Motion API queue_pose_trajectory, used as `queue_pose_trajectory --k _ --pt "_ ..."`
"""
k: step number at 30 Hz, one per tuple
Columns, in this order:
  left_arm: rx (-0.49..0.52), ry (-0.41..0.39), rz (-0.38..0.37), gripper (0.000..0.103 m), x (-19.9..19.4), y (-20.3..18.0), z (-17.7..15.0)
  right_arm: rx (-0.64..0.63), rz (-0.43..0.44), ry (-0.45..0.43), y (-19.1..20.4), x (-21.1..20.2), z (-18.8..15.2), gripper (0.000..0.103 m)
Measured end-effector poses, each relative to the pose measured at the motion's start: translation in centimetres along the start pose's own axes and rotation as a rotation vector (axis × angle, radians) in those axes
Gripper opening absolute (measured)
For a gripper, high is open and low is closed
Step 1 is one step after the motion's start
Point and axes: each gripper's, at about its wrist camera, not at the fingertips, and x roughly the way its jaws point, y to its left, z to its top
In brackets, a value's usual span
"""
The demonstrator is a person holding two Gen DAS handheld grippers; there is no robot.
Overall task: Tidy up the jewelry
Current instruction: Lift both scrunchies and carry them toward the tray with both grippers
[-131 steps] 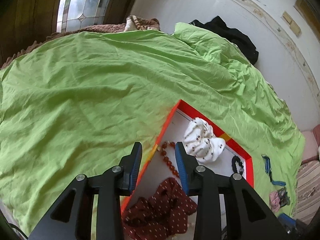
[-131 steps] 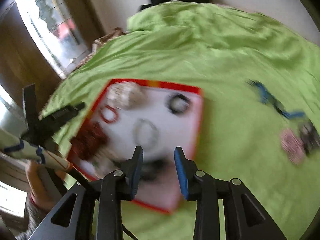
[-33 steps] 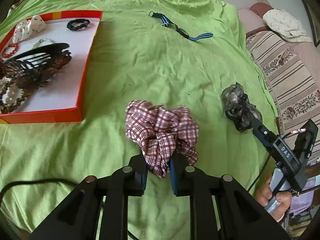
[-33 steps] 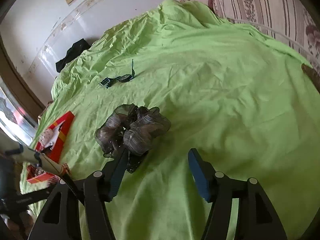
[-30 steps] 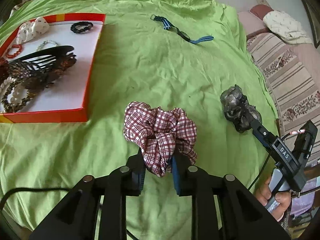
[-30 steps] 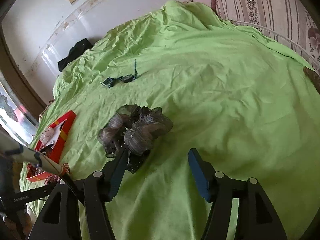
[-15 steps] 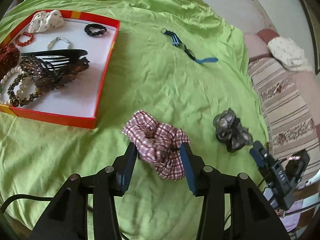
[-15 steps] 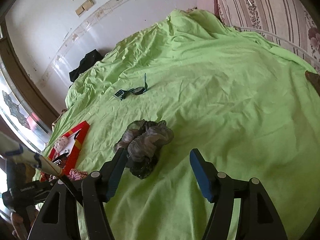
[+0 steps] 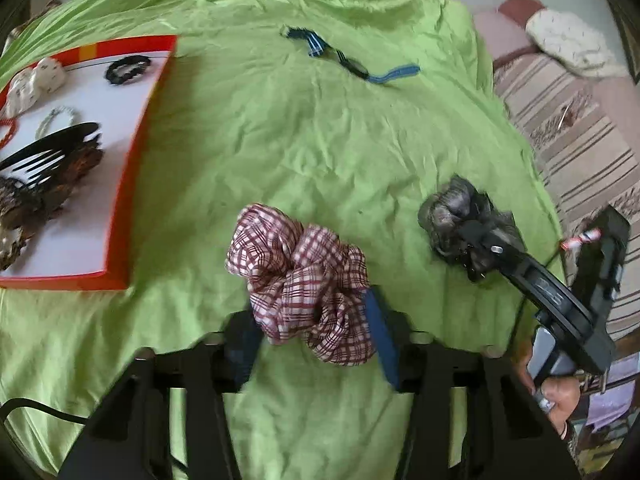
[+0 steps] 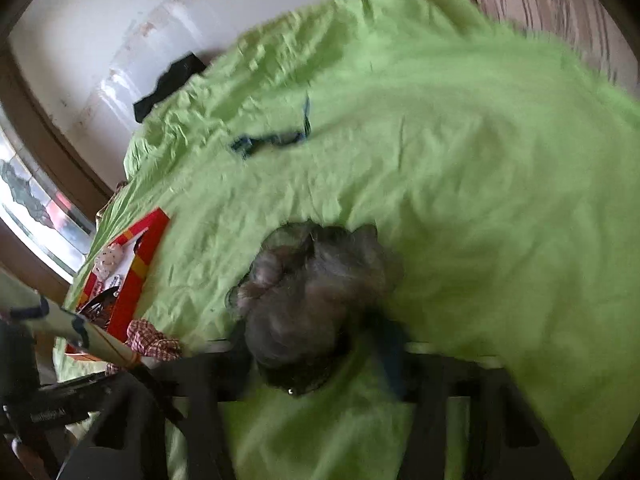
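Lying between closing left hand-held gripper (image 9: pixel 316 344) pads: plaid scrunchie (image 9: pixel 304 276).

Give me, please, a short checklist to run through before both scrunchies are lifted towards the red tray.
1. Plaid scrunchie between the left gripper fingers: ok; jaws closing.
2. Grey scrunchie between the right gripper fingers: ok; jaws closing.
3. Firm grip on either scrunchie: cannot tell, both views are blurred.
4. Bare white floor in the red tray near its right wall: ok.
5. Green sheet between scrunchies and tray free of obstacles: ok.
6. Blue strap still outside the tray: not ok.
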Motion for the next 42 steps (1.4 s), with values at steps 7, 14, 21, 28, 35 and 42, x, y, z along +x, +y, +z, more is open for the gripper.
queue_pose_trajectory --k 7,14,21,28,35,42 --pt "0.058 -0.020 0.021 0.012 -1.1 -2.8 -0.7 -0.027 -0.004 -0.018 0.0 -1.2 -0.5 0.023" --pt "0.102 -0.103 0.037 0.012 -4.6 -4.2 -1.2 -0.051 -0.046 -0.067 0.5 -3.0 -1.1 0.021" --pt "0.172 -0.183 0.201 0.012 -6.7 -4.4 -1.8 -0.015 -0.100 -0.089 -0.3 -3.7 -1.7 0.021" --pt "0.185 -0.216 0.278 0.012 -7.9 -3.5 -2.1 0.007 -0.106 -0.077 -0.9 -4.0 -2.3 0.020" --pt "0.188 -0.253 0.304 0.012 -9.3 -2.9 -3.0 -0.034 -0.160 -0.100 0.2 -5.0 -3.6 0.020" --pt "0.202 -0.299 0.345 0.012 -10.8 -2.3 -3.9 -0.054 -0.219 -0.108 1.1 -5.8 -5.2 0.020"
